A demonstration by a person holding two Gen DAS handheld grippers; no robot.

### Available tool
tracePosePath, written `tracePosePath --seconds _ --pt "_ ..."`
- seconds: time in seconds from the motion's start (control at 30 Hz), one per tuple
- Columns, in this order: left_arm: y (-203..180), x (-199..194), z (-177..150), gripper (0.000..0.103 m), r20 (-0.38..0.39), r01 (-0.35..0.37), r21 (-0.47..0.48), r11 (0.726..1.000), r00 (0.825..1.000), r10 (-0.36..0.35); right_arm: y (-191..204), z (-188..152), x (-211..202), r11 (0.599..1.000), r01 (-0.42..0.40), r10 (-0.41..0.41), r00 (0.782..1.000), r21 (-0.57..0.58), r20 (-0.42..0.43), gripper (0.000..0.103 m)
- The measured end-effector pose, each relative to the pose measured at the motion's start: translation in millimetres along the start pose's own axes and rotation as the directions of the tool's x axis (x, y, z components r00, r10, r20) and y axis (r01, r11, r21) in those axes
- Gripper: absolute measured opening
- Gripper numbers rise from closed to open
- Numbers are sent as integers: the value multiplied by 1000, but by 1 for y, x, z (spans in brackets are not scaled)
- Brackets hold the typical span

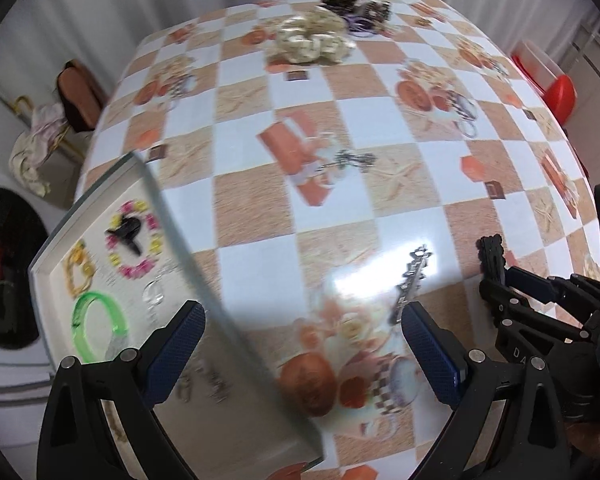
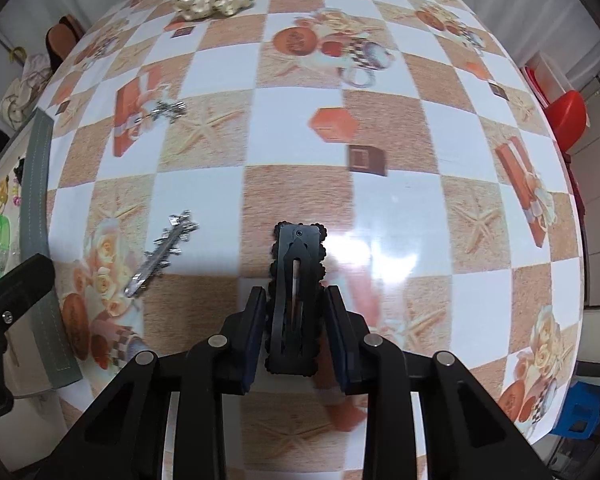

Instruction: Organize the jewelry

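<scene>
Slipping is judged the main risk: the black hair clip [image 2: 297, 300] is flanked by the narrowed right claw [image 2: 296, 334], whose pads sit just beside its scalloped edges, though firm contact cannot be told, so a lift could tip it back onto the desk [image 2: 400, 200]. The clip's long axis is aligned with the claw's fingers, its squared end pointing away from the camera. The left claw [image 1: 300, 344] is held wide and empty over the tray [image 1: 100, 240] edge.
</scene>
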State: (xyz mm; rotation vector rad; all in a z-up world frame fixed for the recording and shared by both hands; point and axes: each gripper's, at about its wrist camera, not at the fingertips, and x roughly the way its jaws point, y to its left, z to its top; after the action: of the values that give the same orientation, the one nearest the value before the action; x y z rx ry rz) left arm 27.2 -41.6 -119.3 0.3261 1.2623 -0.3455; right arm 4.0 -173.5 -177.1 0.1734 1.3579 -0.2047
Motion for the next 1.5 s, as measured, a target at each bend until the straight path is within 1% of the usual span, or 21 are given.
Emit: tracePosePath --seconds 0.1,0.2,0.3,0.33,0.37,0.4,0.47,0.57,0.63,0.67,0.7,0.73,0.83,0.9,0.93,0.97,1.1,1.23,1.5 --pt "-15 7 5 102 -12 27 34 999 1000 -27 -10 1 1 1000 12 -12 1000 19 4 32" --pt "-29 19 10 102 -44 56 66 996 998 -53 -23 -3 -1 999 6 -6 1000 31 4 32" --pt "-43 29 12 101 -70 75 103 992 995 -68 -23 -6 -1 1000 1 -1 1000 31 6 32" --pt "-47 32 13 100 -78 81 113 990 994 -73 -24 -8 -2 999 -2 2 1000 33 7 32" --pt "-50 36 13 90 -86 81 124 989 994 -71 -26 -9 -3 999 -4 4 1000 34 7 32" --pt "-53 40 12 85 -99 83 133 988 993 -70 -30 -8 -2 999 -9 8 1000 38 8 32" --pt "-56 48 11 85 -123 88 140 986 990 -71 -44 -14 -10 999 -18 17 1000 41 9 32" --pt "-60 56 8 77 -141 93 146 985 987 -72 -55 -13 -8 998 -36 35 999 44 8 32" --pt "-62 55 8 76 -136 99 150 984 988 -79 -58 -12 -10 998 -46 46 999 50 7 32" --pt "-63 56 7 75 -135 99 154 983 988 -79 -60 -12 -10 997 -51 51 999 54 7 32" --pt "-65 55 7 69 -130 106 157 982 988 -86 -59 -12 -11 997 -55 55 998 58 6 32" --pt "-66 54 7 66 -128 108 160 981 988 -88 -58 -12 -12 996 -57 57 998 62 6 32" --pt "-73 52 6 53 -123 116 168 979 988 -96 -61 -11 -13 996 -64 63 998 69 6 32" --pt "-74 49 6 34 -118 121 171 978 988 -102 -63 -12 -13 995 -65 65 998 69 5 32" --pt "-75 48 5 30 -118 124 168 978 987 -105 -63 -12 -13 996 -65 65 998 68 5 31" --pt "-75 47 6 21 -119 129 165 978 987 -110 -63 -12 -14 996 -64 64 998 67 5 31" --pt "-71 42 8 18 -122 152 130 980 983 -136 -63 -12 -13 996 -61 61 998 64 5 32" --pt "-61 34 1 17 -114 166 90 982 981 -155 -62 -12 -12 997 -59 58 998 59 7 32" --pt "-51 18 -4 17 -89 168 50 984 983 -163 -63 -11 -12 996 -61 61 998 62 2 32"
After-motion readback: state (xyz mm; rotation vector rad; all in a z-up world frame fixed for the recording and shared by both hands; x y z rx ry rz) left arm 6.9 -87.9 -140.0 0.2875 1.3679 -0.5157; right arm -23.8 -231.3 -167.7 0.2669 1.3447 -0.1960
